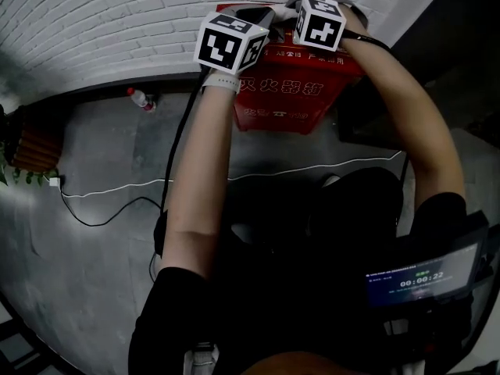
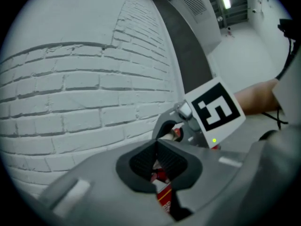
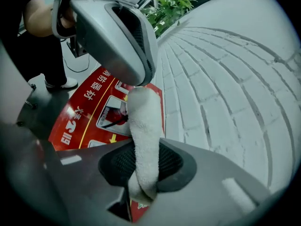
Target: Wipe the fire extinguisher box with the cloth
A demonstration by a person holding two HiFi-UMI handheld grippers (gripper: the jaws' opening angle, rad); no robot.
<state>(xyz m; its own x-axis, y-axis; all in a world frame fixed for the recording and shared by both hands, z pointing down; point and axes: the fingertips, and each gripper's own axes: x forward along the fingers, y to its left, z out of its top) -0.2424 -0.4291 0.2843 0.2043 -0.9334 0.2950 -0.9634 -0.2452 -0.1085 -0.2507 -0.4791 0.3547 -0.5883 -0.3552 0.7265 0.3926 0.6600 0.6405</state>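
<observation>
Where the grey concrete floor (image 1: pixel 101 233) meets the foot of the white-painted brick wall (image 1: pixel 101 22), the red fire extinguisher box (image 1: pixel 301 92) stands against the bricks. It is a squarish cabinet with a smooth, glossy skin, pale characters across its front and a printed instruction panel on its top face. Two bare forearms reach over it, and both grippers sit above its top, close beside each other.

The right gripper (image 3: pixel 143 160) is clamped on the cloth (image 3: pixel 145 126). Its two dark ribbed pads press into a thick, folded strip of white looped terry. The strip stands out past the jaw tips as a rounded roll over the box's top, near the edge that runs along the wall. Whether the roll's end touches the red surface cannot be told.

The left gripper (image 2: pixel 156 155) has its ribbed pads brought together at the tips with nothing between them, and slivers of the red box show through the gap below. Its smooth grey plastic shell fills the upper left of the right gripper view, just beyond the cloth. Each gripper carries a white cube with black square markers.

Along the floor's far edge, to the left of the box, a small clear plastic bottle (image 1: pixel 141 98) with a red end sits by the wall. A thin white cable (image 1: pixel 117 187) and a black cable (image 1: pixel 109 217) trail across the floor, and green leaves (image 1: pixel 23 176) show at its left edge.
</observation>
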